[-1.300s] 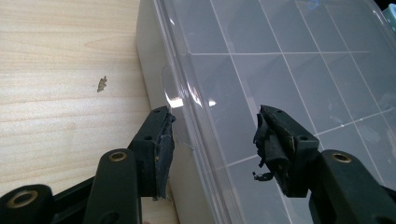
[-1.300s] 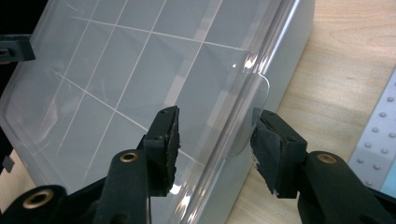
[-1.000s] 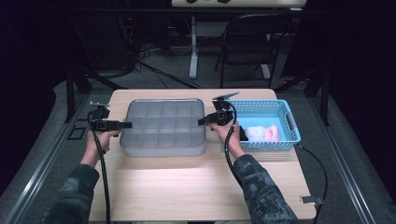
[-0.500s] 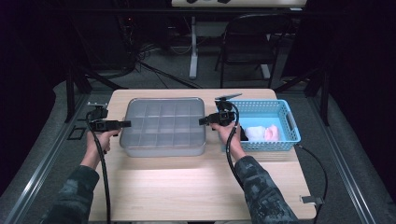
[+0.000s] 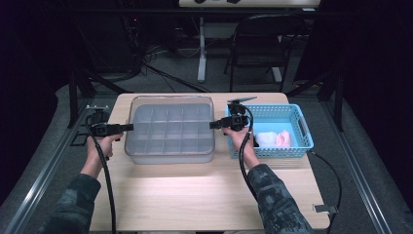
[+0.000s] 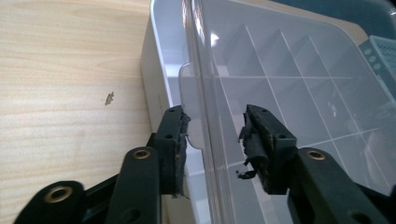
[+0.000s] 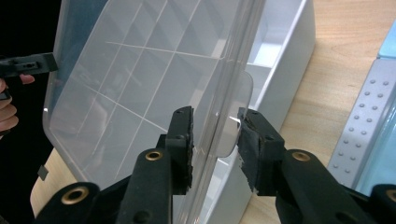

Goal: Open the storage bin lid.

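Left gripper [image 6: 212, 140] and right gripper [image 7: 215, 140] jaws just closing astride lid [image 5: 170, 129] tabs, gaps remaining; contact unresolved from high view.

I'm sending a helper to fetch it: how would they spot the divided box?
On the wooden table, look left of the blue basket. The clear box sits between the two grippers: see-through plastic with a lid, split by a grid of small compartments, unlike the perforated blue basket.

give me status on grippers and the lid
Left gripper and right gripper straddle lid tabs, jaws just been closing, gaps showing. Lid on box. Basket beside right hand.
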`<state>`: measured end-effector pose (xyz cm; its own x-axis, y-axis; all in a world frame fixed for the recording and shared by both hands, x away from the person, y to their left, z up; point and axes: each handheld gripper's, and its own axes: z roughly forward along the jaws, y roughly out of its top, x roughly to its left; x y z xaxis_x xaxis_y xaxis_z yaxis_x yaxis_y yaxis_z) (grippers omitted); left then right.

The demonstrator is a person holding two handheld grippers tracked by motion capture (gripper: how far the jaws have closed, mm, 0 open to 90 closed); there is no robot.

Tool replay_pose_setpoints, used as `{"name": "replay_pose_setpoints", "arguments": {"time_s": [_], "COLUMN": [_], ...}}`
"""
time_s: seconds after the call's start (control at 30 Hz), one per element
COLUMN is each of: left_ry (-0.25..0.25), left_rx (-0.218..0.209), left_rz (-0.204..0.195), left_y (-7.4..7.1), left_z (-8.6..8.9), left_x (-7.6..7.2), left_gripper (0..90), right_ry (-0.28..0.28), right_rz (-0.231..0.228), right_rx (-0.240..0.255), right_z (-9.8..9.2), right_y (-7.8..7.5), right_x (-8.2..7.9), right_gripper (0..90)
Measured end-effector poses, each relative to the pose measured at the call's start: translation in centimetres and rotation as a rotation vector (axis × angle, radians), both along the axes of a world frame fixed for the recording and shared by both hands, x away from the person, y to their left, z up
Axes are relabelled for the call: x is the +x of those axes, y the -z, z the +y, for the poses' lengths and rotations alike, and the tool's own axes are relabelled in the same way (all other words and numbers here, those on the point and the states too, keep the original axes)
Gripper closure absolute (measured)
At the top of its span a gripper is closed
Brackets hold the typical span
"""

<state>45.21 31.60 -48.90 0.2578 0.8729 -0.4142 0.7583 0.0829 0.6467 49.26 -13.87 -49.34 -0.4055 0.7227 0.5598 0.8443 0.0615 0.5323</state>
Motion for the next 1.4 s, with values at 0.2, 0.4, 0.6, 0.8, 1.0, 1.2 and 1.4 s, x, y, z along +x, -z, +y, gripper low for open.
{"name": "replay_pose_setpoints", "arguments": {"time_s": [0.2, 0.4, 0.6, 0.8, 1.0, 1.2, 1.4], "left_ry": [-0.008, -0.009, 0.000, 0.007, 0.022, 0.035, 0.061], "left_rx": [-0.020, -0.039, -0.051, -0.047, -0.073, -0.076, -0.094], "left_rz": [-0.021, -0.032, -0.052, -0.069, -0.095, -0.113, -0.118], "left_y": [-0.5, -1.1, -2.1, -2.9, -3.9, -4.6, -4.8], "left_z": [0.3, 0.7, 1.0, 1.0, 1.1, 1.0, 1.0], "left_x": [-0.5, -1.1, -2.0, -2.8, -3.8, -4.8, -6.3], "left_gripper": [65.1, 68.8, 72.3, 73.9, 74.3, 74.5, 74.7], "right_ry": [0.002, -0.005, -0.004, -0.011, -0.012, -0.022, -0.036], "right_rz": [-0.012, -0.026, -0.044, -0.058, -0.085, -0.102, -0.117], "right_rx": [0.019, 0.031, 0.048, 0.044, 0.059, 0.060, 0.054], "right_z": [-0.2, -0.4, -0.5, -0.7, -0.9, -1.2, -1.6], "right_y": [-0.4, -1.1, -2.0, -2.8, -4.0, -4.8, -5.6], "right_x": [-0.3, -0.8, -1.4, -2.0, -2.9, -3.7, -5.4], "right_gripper": [69.3, 71.8, 74.3, 74.8, 74.9, 74.9, 75.0]}}
